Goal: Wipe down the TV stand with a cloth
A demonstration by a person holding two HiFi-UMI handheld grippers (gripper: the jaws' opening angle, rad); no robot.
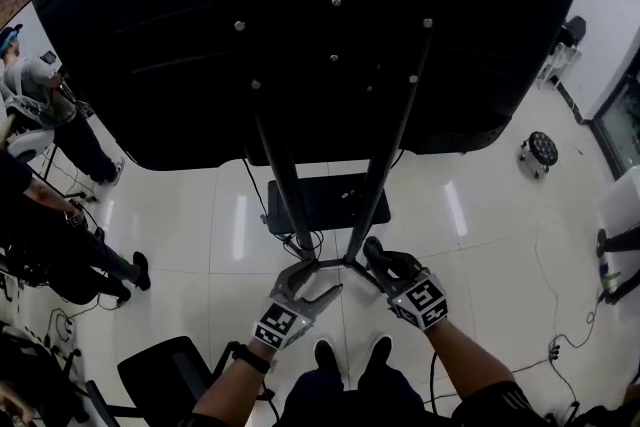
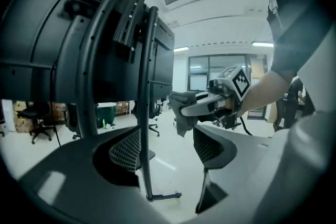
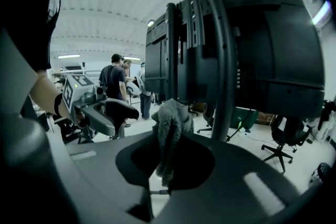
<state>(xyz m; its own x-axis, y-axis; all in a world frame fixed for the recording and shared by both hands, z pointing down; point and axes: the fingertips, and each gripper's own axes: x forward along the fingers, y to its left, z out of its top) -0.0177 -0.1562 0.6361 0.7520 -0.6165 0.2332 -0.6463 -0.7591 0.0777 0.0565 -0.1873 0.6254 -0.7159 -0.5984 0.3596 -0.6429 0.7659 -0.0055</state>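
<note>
The right gripper (image 3: 168,131) has its jaws closed on a grey cloth (image 3: 167,147), which is bunched between them and hangs down in a fold. At its 1 o'clock, just beside the cloth, rises one upright of the TV stand (image 3: 226,76); whether the cloth touches it I cannot tell.

The left gripper (image 2: 168,147) has its jaws wide apart and grips nothing. The stand's other thin tube (image 2: 143,113) runs through the gap, nearer the jaw at 9 o'clock.

In the head view both grippers sit at 6 o'clock, at the foot of the uprights, below the TV (image 1: 300,15). No wiped patch shows anywhere. I judge the wiping is at the lower tubes, with the upper tubes and the base plate (image 1: 325,200) possibly left.
</note>
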